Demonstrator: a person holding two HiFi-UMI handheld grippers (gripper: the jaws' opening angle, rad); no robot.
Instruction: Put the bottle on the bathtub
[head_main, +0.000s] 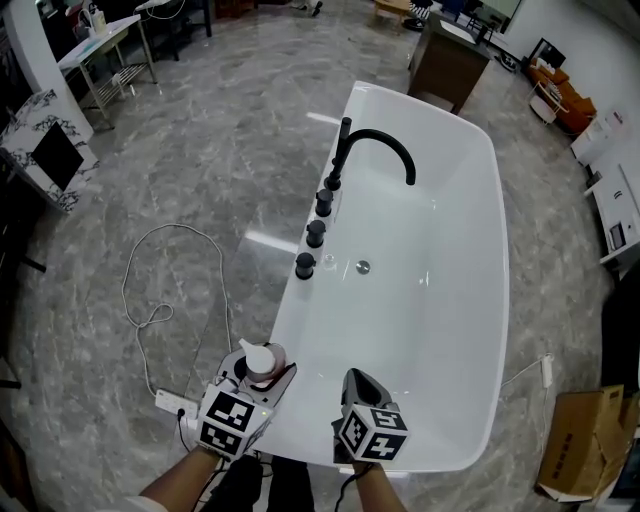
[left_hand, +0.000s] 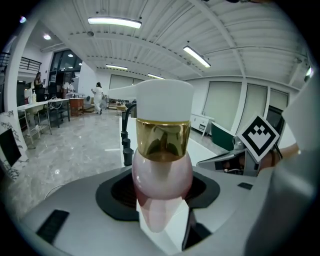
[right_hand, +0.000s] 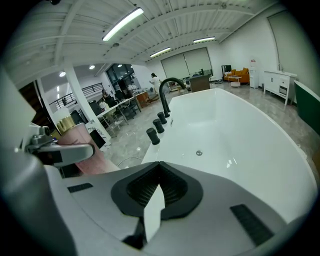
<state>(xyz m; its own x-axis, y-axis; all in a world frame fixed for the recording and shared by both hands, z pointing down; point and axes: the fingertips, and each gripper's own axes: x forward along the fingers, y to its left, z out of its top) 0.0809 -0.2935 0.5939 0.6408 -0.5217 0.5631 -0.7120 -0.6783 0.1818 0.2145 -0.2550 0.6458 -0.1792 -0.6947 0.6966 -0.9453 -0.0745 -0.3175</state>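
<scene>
A pink bottle (head_main: 263, 361) with a gold collar and a white pump cap stands upright between the jaws of my left gripper (head_main: 266, 374), which is shut on its round body. In the left gripper view the bottle (left_hand: 162, 167) fills the middle. It hovers by the near left corner of the white bathtub (head_main: 492, 210), close to the rim. The right gripper (head_main: 361, 384) is over the tub's near end, jaws shut with nothing in them (right_hand: 159, 172). From the right gripper view the bottle (right_hand: 86, 136) shows at the left, beside the tub (right_hand: 260, 130).
A black arched faucet (head_main: 381, 141) and three black knobs (head_main: 315, 233) line the tub's left rim. A white cable (head_main: 150, 300) and power strip lie on the floor left of the tub. A cardboard box (head_main: 590, 440) sits at the lower right.
</scene>
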